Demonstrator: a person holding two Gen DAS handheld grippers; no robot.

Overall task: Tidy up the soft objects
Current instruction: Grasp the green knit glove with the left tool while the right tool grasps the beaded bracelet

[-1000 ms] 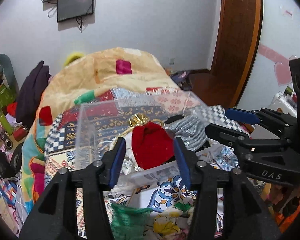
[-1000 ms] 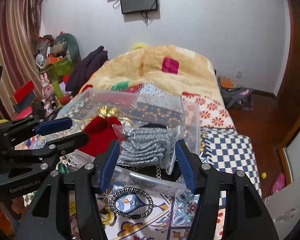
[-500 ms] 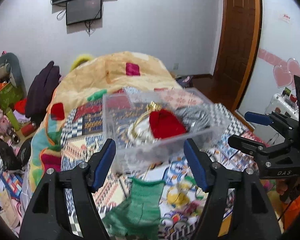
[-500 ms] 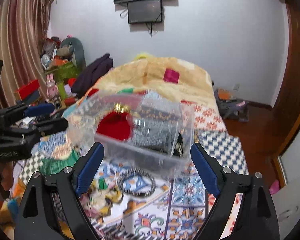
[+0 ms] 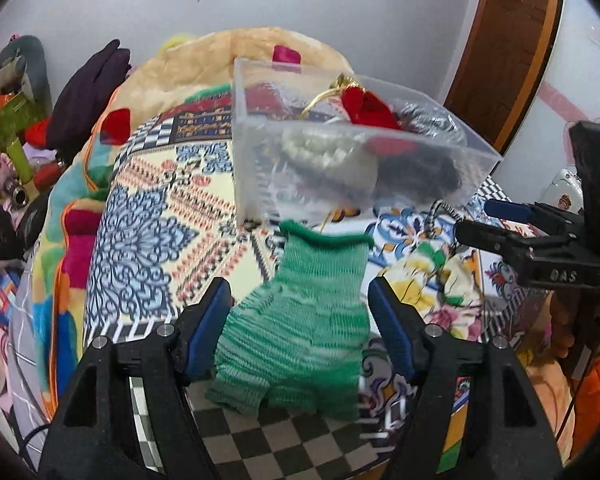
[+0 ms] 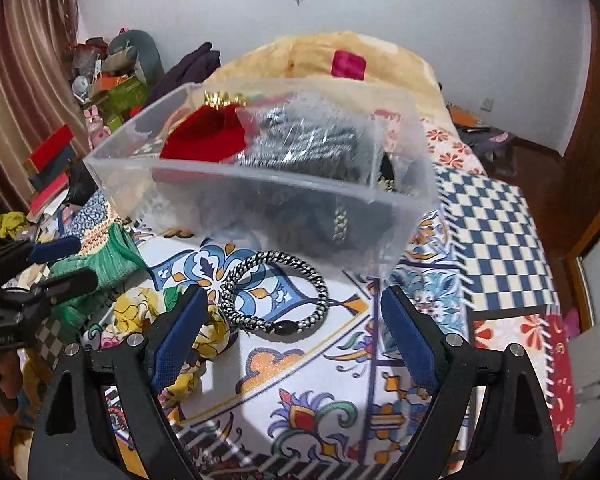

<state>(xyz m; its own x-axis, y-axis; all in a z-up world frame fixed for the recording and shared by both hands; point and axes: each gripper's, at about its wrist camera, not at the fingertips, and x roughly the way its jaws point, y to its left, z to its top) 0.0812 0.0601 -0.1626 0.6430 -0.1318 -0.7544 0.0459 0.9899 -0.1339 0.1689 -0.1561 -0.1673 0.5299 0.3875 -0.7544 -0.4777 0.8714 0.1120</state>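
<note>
A clear plastic box (image 5: 260, 168) (image 6: 260, 196) stands on the patterned bed cover, holding a red pouch (image 6: 206, 140), a silver-grey bundle (image 6: 316, 144), a white knit piece (image 5: 328, 152) and dark items. A green knit garment (image 5: 300, 320) lies in front of the box, between my left gripper's (image 5: 300, 320) open fingers. A black-and-white braided ring (image 6: 276, 292) and a yellow floral scrunchie (image 6: 168, 316) lie in front of my right gripper (image 6: 296, 336), which is open and empty. The green garment also shows in the right wrist view (image 6: 112, 256).
A yellow blanket (image 6: 340, 52) is heaped behind the box. Clutter and dark clothing (image 5: 88, 92) sit at the left of the bed. A wooden door (image 5: 512, 52) stands at the right. A checkered cloth (image 6: 492, 240) covers the bed's right side.
Both grippers have pulled back and down from the box and opened wide. The left gripper now frames the green garment; the right now faces the braided ring.
</note>
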